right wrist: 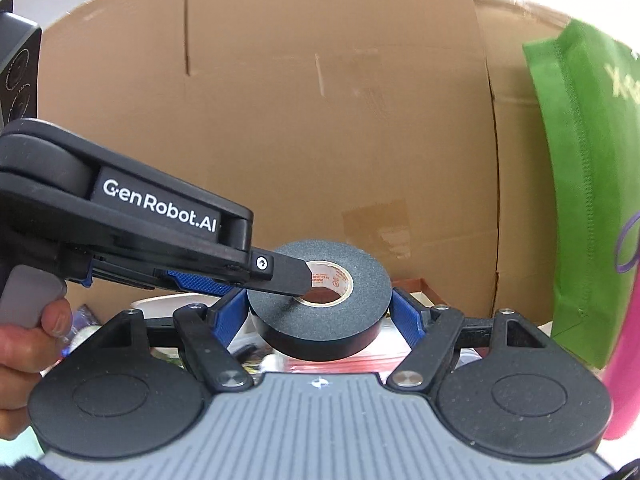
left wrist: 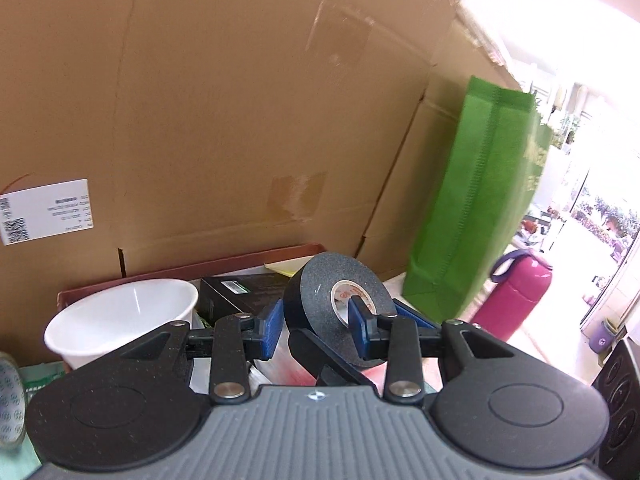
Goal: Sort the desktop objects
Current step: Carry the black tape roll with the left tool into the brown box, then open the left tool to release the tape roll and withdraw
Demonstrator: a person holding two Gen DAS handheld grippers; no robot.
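The black tape roll (right wrist: 320, 300) is held in the air between both tools, in front of the big cardboard box (right wrist: 280, 120). The left hand-held gripper (left wrist: 314, 326) is clamped on it — one blue pad on the outer rim, the other inside the core. The right hand-held gripper (right wrist: 318, 318) has its pads spread to either side of the roll; whether they touch it cannot be told. In the left wrist view, a white bowl (left wrist: 120, 316) sits near left, a green bag (left wrist: 480, 208) stands to the right, and a pink bottle (left wrist: 520, 292) lies beyond the bag.
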